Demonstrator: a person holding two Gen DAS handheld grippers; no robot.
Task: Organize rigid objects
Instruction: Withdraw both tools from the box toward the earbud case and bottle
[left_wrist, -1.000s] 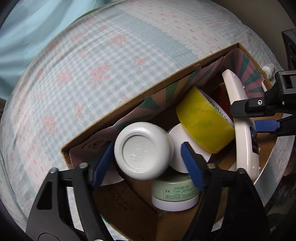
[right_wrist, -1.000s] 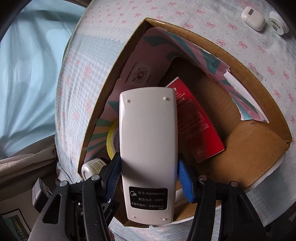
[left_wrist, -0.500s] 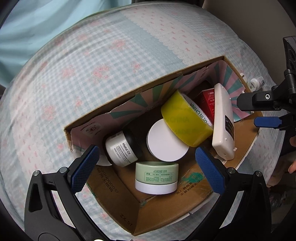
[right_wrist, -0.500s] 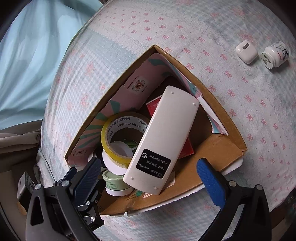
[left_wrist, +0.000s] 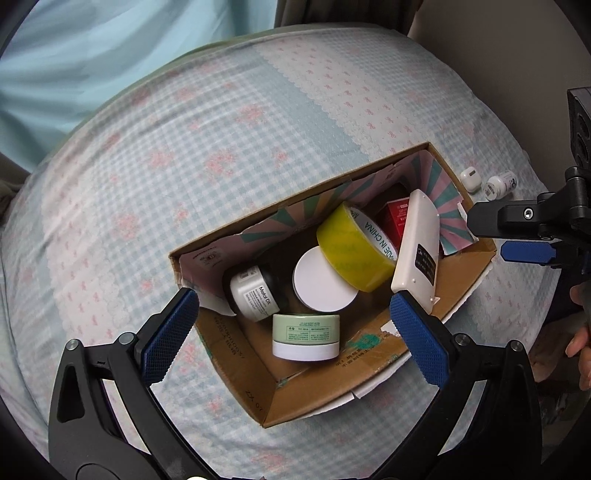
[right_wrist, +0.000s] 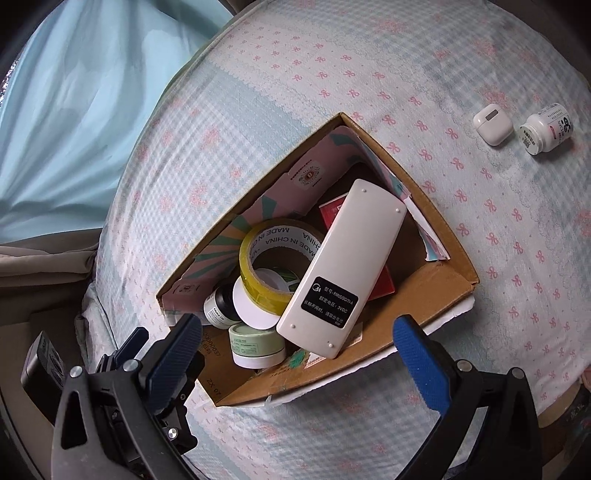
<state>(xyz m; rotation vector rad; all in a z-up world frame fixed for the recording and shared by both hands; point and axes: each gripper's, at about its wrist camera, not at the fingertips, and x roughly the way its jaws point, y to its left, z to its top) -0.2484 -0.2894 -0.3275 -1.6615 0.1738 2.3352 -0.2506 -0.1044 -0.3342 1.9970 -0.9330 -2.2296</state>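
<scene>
The left hand-held gripper hangs over the near end of the cardboard box, its blue pads spread wide with nothing between them, and the right hand-held gripper is spread just as wide and empty above the same box. The box lies on a bed cover of pale blue check with pink bows, and its inner walls are lined with pink and teal striped paper. Inside it, the white remote lies face down and tilted, its far end propped over a red box and its near end resting close to the box's front wall. Beside it a yellow tape roll leans on edge against a white round lid. A dark jar with a white label lies on its side by the left wall, and a pale green jar with a white lid lies on its side nearest the left hand-held gripper. The things are packed touching one another, with bare cardboard floor showing only along the near wall and at the right corner. Outside the box, well apart from it on the cover, a white earbud case and a small white pill bottle lie just beside each other, with open cloth all round them. A pale blue curtain hangs beyond the bed's far edge.
</scene>
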